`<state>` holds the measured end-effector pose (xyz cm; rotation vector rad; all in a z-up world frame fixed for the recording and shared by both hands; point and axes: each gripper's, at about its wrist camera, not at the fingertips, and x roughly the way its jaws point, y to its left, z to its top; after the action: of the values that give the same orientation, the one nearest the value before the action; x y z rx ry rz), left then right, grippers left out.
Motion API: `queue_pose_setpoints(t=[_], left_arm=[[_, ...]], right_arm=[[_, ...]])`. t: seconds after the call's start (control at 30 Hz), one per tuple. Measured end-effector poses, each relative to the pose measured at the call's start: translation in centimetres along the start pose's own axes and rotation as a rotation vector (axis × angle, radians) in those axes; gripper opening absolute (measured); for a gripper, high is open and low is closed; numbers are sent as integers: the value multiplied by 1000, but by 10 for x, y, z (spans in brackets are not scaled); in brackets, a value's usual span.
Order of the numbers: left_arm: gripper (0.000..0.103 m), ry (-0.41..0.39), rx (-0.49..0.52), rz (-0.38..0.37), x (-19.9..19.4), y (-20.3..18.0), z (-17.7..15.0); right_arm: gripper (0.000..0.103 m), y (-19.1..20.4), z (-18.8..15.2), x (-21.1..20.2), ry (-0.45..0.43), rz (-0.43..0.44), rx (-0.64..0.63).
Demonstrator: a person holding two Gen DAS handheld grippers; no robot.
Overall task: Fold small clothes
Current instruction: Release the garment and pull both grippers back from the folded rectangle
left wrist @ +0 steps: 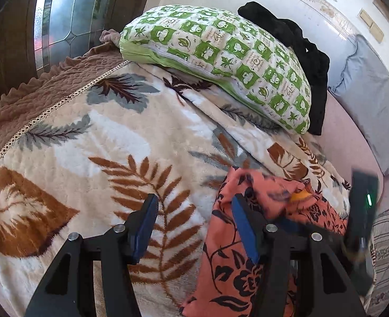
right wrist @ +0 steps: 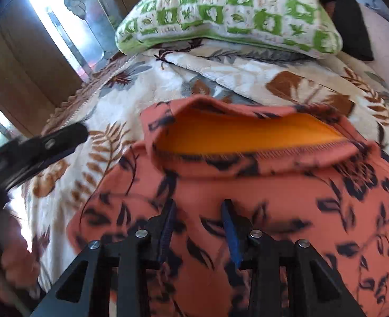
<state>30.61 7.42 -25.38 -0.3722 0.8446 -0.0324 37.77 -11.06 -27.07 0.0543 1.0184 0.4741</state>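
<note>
The cloth [right wrist: 260, 192] is orange-red with dark flowers and leaves. It lies on the blanket [left wrist: 94, 142], a soft cream one with brown and grey leaves. In the right wrist view the cloth fills the middle and the whole 5 o'clock side. Its top edge is turned over, and a bright orange inside shows at 12 o'clock from the right gripper [right wrist: 198, 208].

The right gripper points down at the cloth. Its two blue pads stand partly apart, with a gap between them. The cloth is right under the gap. The picture is blurry, so I cannot tell if the pads are pinching a fold or just sitting over it.

The left gripper [left wrist: 194, 208] shows in the left wrist view. Its jaws are spread wide with nothing between them. The blanket lies under its left pad. Its right pad is over the left edge of the cloth, at 5 o'clock in that view. I cannot tell if that pad touches the cloth.

The pillow [left wrist: 221, 60] is green and white. It sits on the blanket at 12 o'clock. A black cloth [left wrist: 305, 52] lies just behind the pillow, at 1 o'clock.
</note>
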Motion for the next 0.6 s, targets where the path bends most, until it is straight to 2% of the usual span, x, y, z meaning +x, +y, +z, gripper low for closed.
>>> queue_pose_setpoints(t=[0.07,0.1,0.13,0.2,0.27,0.3,0.33,0.43,0.47,0.53,0.6], left_arm=[[59,-12,25,-2,-2,-2,0],[59,-11,41,-16,-3,-5,0],[59,-9,57,-33,-4,-11,-1],[59,-33,112,-53,-11,-27,-4],[61,-80,202,-71,-22,-48,-12],[69,-104,253,-92,-29,-59,-18],[80,-125,299,-115,-35,-70,-29],[85,-176,433,-166,-57,-96,-77],[86,-177,457,-163,-65,-103,-94],[89,-127,473,-178,-78,-110,-132],[90,-61,480,-212,-89,-115,-167]], right_arm=[[37,-25,32,-4,-131,-78,205],[37,-40,38,-16,-193,-89,296],[38,-49,38,-34,-251,-73,337],[38,-49,20,-78,-306,-81,299],[38,-46,-23,-130,-312,-117,253],[38,-49,-53,-157,-324,-124,267],[40,-50,-84,-182,-341,-124,295],[42,-72,-180,-248,-392,-179,397],[42,-81,-207,-263,-405,-214,440],[43,-103,-249,-280,-436,-233,554],[43,-128,-273,-288,-440,-264,658]])
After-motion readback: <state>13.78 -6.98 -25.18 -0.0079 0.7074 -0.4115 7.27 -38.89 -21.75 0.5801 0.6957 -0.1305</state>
